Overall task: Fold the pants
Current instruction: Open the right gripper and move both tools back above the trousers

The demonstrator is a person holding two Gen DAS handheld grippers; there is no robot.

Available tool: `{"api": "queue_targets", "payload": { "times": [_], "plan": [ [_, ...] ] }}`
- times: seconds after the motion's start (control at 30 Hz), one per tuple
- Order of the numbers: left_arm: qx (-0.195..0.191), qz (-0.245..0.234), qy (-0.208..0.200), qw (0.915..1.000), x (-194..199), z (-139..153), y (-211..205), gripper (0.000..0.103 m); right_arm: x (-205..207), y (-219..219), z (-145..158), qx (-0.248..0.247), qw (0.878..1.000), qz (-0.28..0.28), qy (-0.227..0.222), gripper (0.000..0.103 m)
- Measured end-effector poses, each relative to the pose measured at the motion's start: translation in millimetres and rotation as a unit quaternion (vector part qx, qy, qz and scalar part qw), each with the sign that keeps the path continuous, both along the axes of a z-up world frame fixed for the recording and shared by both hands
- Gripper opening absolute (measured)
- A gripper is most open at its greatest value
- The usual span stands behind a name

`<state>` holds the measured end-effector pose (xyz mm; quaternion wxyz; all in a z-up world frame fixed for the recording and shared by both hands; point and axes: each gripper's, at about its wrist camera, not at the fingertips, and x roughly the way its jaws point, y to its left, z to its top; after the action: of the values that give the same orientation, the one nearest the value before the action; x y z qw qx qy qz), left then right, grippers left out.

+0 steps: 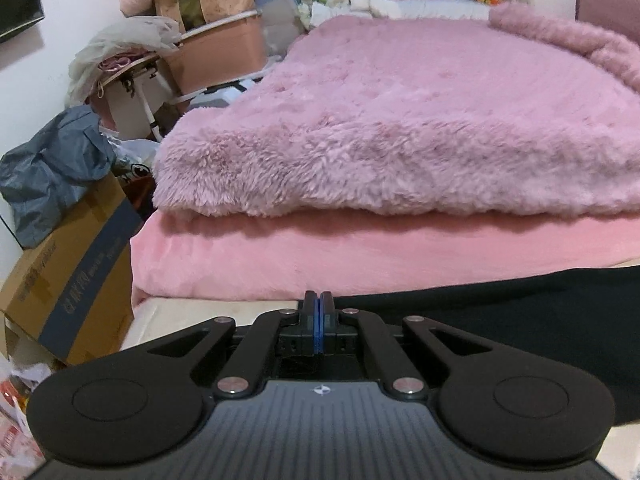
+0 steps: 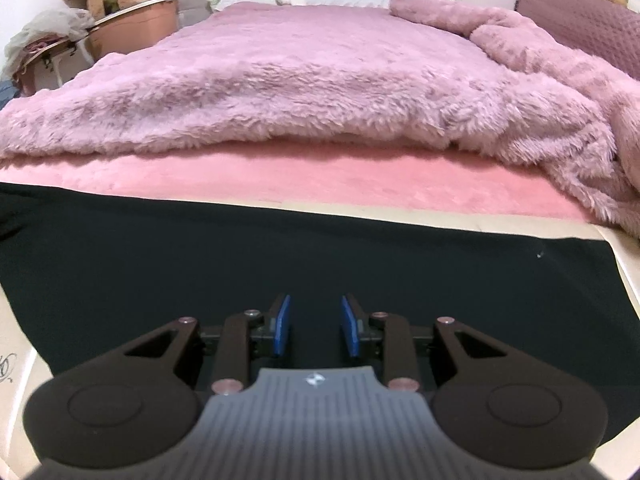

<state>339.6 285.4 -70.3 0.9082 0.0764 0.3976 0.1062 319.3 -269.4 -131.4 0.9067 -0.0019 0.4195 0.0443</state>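
A: We are looking at the black pants (image 2: 320,248) lying flat along the bed (image 2: 400,188) edge, in front of the blanket (image 2: 300,80).
B: Our right gripper (image 2: 315,326) is hovering over them, fingers apart and empty. We are aiming low for one hem.
A: Our left gripper (image 1: 319,322) is pressed together, gripping nothing that we can see. The box (image 1: 76,264) is standing beside it.

The black pants (image 2: 280,256) run off the right wrist view's left edge; the gripper body hides their near part. The left wrist view crops them at right.
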Motion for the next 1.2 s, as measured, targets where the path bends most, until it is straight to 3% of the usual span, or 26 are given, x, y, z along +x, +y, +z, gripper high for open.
{"api": "queue_targets", "payload": {
  "times": [0.27,0.43,0.57,0.63,0.73,0.83,0.9,1.03,1.2],
  "plan": [
    [0.04,-0.009,0.06,0.9974,56,-47,10,0.0,-1,-11,-10,0.002,1.0,-0.011,0.009,0.024],
    [0.066,-0.008,0.071,0.9953,73,-73,9,0.0,-7,-13,-11,0.003,1.0,-0.011,0.01,0.024],
    [0.066,0.008,0.069,0.9954,78,-80,18,0.0,-11,-14,-12,-0.002,1.0,-0.011,0.012,0.024],
    [0.04,0.027,0.045,0.9978,73,-70,25,0.01,-13,-15,-11,-0.002,1.0,-0.014,0.012,0.024],
    [-0.04,0.05,0.01,0.9979,59,-50,46,0.019,-16,-16,-8,-0.001,1.0,-0.014,0.011,0.024],
    [-0.123,0.077,-0.008,0.9894,45,-38,70,0.037,-18,-14,-6,-0.001,1.0,-0.011,0.006,0.024],
    [-0.155,0.086,-0.016,0.9841,38,-38,80,0.046,-18,-14,-6,0.002,1.0,-0.013,0.006,0.024],
    [-0.175,0.092,0.0,0.9803,35,-55,82,0.052,-15,-13,-8,0.006,1.0,-0.02,0.006,0.024],
    [-0.141,0.089,0.023,0.9858,41,-80,73,0.053,-9,-10,-8,-0.006,1.0,-0.015,-0.001,0.024]
  ]
}}
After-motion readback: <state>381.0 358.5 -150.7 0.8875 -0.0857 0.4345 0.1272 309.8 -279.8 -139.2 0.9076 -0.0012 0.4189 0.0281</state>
